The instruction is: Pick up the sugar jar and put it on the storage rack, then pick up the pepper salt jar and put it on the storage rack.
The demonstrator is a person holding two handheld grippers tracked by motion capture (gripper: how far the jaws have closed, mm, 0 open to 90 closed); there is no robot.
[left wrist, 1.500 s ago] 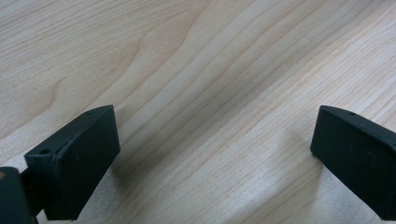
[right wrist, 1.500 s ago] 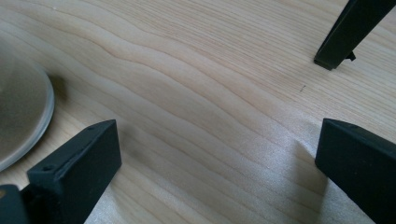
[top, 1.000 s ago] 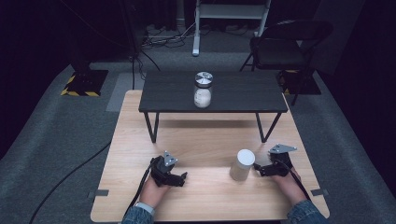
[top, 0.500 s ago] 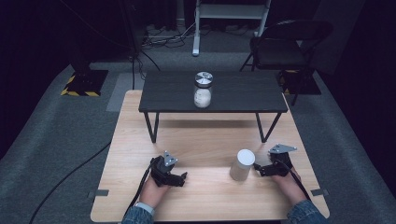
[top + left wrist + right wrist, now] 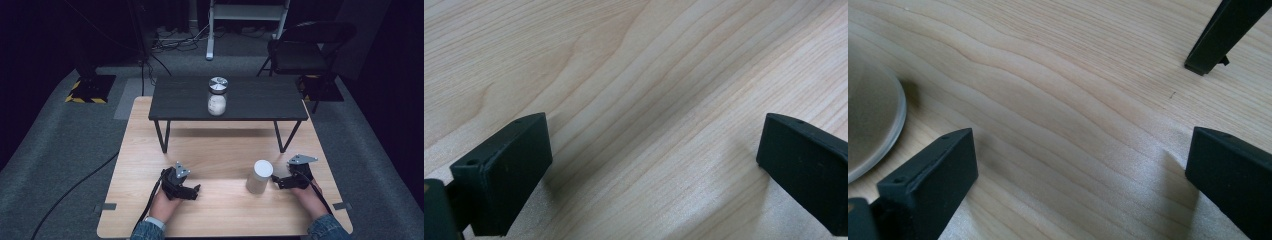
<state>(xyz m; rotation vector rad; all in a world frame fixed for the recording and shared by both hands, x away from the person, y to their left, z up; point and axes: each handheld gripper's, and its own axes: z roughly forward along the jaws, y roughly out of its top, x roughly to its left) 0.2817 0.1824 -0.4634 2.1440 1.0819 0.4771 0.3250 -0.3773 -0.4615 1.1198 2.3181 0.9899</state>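
No readable text, labels, brands or numbers anywhere. White cylinder on the desk: plain, unmarked. Jar on the small black table: no legible label. Only sign-like marking: yellow-and-black hazard stripes on a base plate on the floor, without wording.

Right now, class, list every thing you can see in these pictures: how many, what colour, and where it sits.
White cylinder: one, white, on the wooden board beside the right gripper.
Glass jar: one, clear with a silver lid and white contents, on the small black table.
Small black table: one, black, at the board's far end.
Wooden board: one, pale wood, on grey carpet.
Folding chair: one, black, far right.
Left gripper: one, black, open, near left.
Right gripper: one, black, open, near right.
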